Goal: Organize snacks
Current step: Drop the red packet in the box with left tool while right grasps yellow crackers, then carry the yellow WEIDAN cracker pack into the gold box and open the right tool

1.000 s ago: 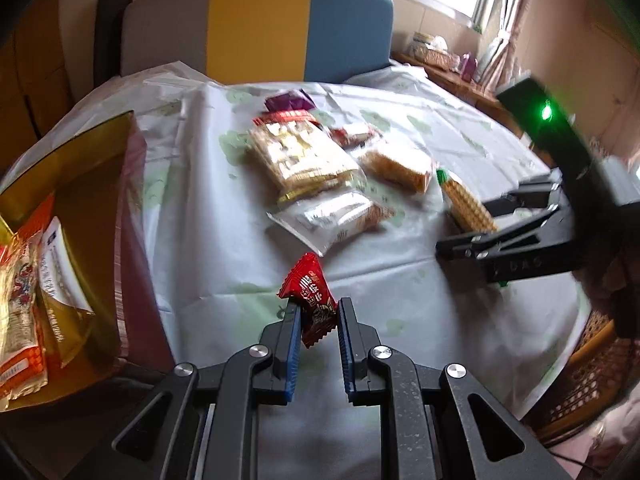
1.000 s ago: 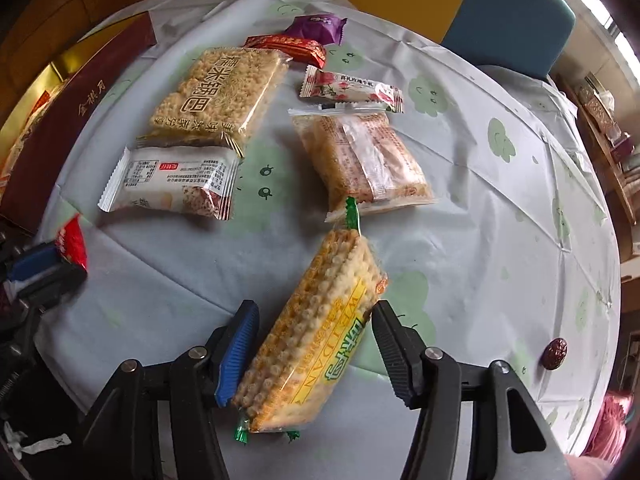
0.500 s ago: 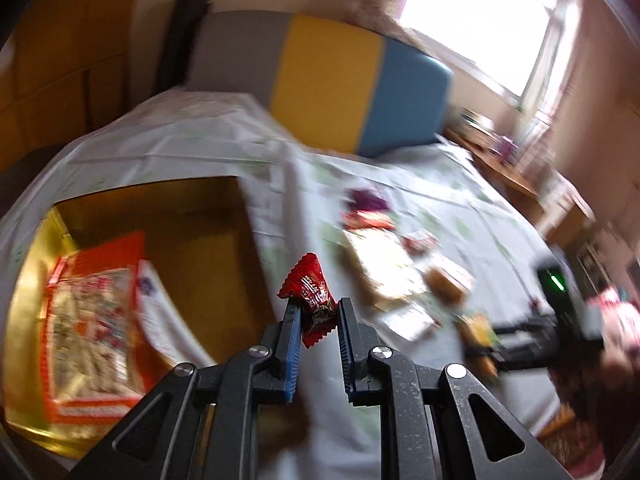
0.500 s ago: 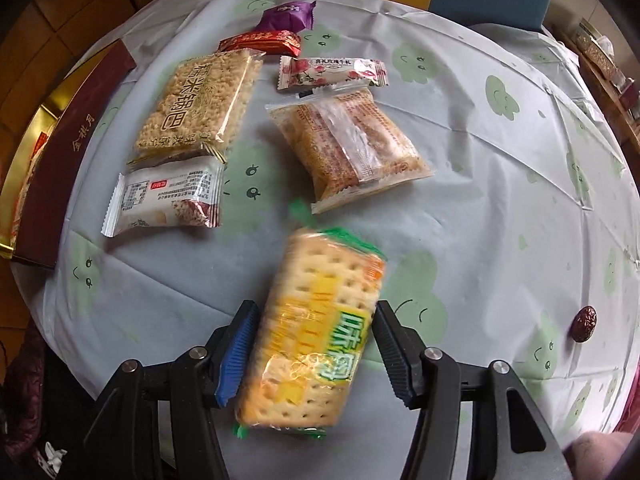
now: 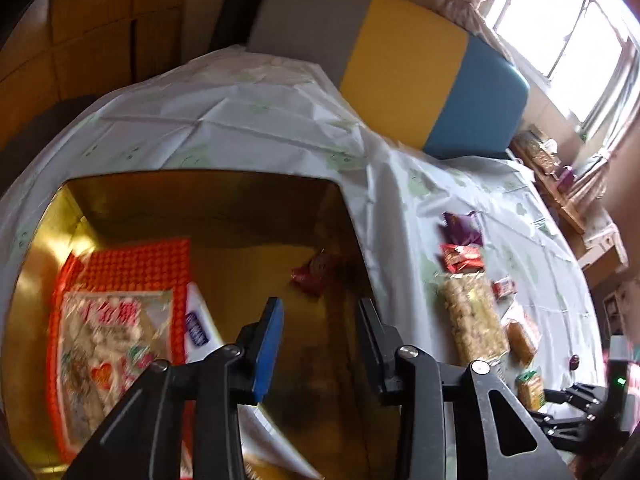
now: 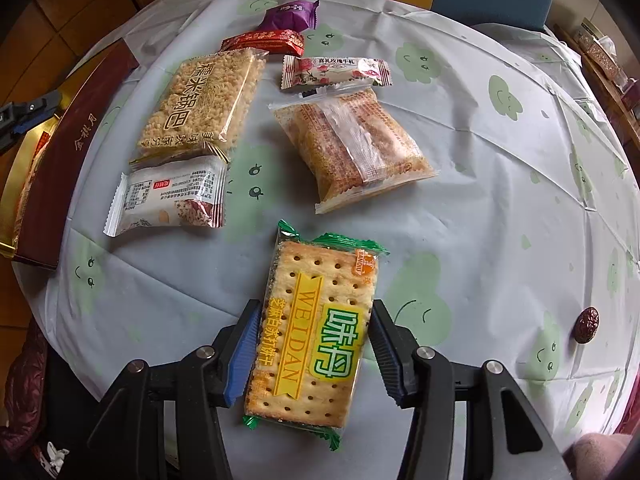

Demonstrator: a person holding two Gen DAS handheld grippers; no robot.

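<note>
Glossy rectangular cracker pack (image 6: 316,344) clamped in right gripper (image 6: 312,354); left gripper (image 5: 320,344) agape, just widening, seemingly empty.

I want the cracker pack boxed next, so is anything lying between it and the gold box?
Yes. The white wafer packet and rice cracker pack lie between the cracker pack and the gold box.

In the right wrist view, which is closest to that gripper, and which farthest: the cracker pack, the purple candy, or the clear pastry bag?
1. Cracker pack: between the right gripper fingers.
2. Clear pastry bag: mid-table, just beyond the crackers.
3. Purple candy: far edge, beyond the red wrapper.
</note>
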